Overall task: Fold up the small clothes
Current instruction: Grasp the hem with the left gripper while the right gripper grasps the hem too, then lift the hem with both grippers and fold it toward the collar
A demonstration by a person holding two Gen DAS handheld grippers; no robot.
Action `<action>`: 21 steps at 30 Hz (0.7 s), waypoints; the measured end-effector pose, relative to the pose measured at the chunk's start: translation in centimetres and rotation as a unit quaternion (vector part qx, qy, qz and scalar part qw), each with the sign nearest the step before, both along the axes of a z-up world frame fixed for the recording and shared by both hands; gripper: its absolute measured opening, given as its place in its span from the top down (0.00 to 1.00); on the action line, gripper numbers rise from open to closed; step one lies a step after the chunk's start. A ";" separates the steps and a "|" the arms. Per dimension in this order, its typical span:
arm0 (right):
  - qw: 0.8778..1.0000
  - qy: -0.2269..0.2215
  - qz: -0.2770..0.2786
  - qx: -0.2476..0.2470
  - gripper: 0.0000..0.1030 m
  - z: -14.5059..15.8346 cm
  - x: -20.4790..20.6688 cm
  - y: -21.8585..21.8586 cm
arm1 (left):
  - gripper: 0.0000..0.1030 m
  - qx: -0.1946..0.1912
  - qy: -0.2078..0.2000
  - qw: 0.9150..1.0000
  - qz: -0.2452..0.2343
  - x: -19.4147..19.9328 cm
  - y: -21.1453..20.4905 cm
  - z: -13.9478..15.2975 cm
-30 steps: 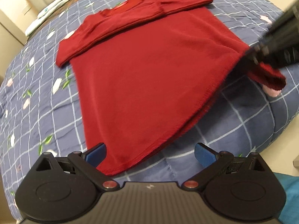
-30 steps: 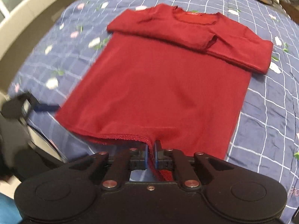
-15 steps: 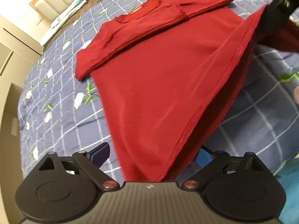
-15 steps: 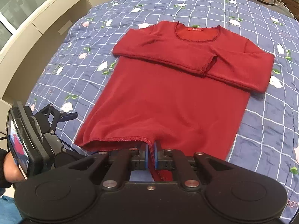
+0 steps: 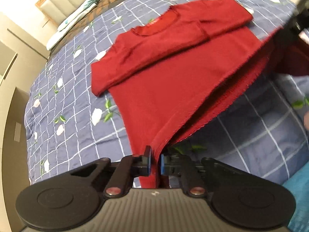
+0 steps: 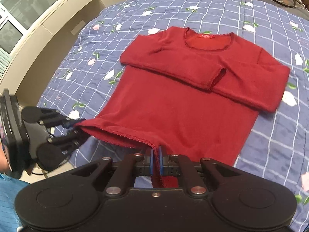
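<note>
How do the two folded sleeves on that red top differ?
The left sleeve crosses the chest and lies on top, its open cuff facing up. The right sleeve lies partly beneath it, its cuff hidden, its fold reaching the quilt. Both lie flat on the red top.

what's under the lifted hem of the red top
Under the raised hem of the red top shows the blue checked quilt. What lies beneath the flat part of it is covered.

blue checked bedspread, beige headboard
</note>
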State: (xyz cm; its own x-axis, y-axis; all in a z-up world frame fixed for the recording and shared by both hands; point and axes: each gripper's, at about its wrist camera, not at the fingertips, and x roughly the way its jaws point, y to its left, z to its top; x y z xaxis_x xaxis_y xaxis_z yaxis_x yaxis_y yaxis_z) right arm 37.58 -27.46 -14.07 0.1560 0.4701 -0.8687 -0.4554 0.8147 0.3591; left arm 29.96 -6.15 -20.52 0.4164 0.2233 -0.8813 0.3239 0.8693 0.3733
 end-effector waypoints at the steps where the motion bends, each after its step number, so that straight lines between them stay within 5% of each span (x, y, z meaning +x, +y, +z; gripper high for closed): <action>1: 1.000 -0.001 -0.001 0.003 0.94 0.1 0.5 -0.2 | 0.95 -0.006 -0.001 1.000 0.004 0.7 0.2 0.5; 12: 0.996 -0.083 0.003 -0.010 0.96 2.8 11.9 -2.1 | 0.96 -0.043 -0.048 0.994 -0.087 12.6 -0.3 6.0; 21: 0.993 -0.109 -0.017 -0.047 1.00 1.9 24.2 -2.2 | 0.96 -0.078 -0.015 0.990 -0.118 26.2 -0.4 4.5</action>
State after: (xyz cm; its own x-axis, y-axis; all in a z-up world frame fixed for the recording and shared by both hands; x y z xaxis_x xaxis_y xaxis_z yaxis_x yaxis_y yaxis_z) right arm 61.82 -29.64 -12.15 0.3590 0.3794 -0.8527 -0.4858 0.8561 0.1763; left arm 56.20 -6.54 -16.00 0.4677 -0.0206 -0.8837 0.5149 0.8189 0.2535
